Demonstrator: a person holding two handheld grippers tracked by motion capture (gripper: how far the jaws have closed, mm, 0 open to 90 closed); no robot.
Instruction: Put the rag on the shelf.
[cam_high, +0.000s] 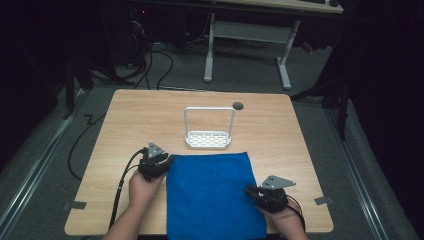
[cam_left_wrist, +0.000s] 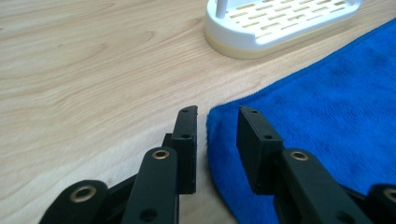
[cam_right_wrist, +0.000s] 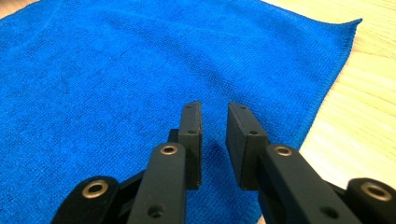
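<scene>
A blue cloth (cam_high: 212, 195) lies flat on the near half of the wooden table (cam_high: 130, 120), its front edge hanging at the table's front. My left gripper (cam_high: 167, 161) rests at the cloth's far left corner. In the left gripper view its jaws (cam_left_wrist: 217, 116) stand apart, and the corner of the cloth (cam_left_wrist: 327, 116) lies low in the gap, not pinched. My right gripper (cam_high: 250, 190) sits at the cloth's right edge. In the right gripper view it (cam_right_wrist: 215, 109) hovers over the cloth (cam_right_wrist: 116, 70) with a narrow gap between the jaws, holding nothing.
A white slotted rack (cam_high: 208, 140) with a tall wire handle stands just beyond the cloth's far edge, close to the left gripper (cam_left_wrist: 280, 23). A dark round hole (cam_high: 238, 105) sits behind it. Grey tape marks (cam_high: 74, 205) (cam_high: 323, 200) flag the near corners.
</scene>
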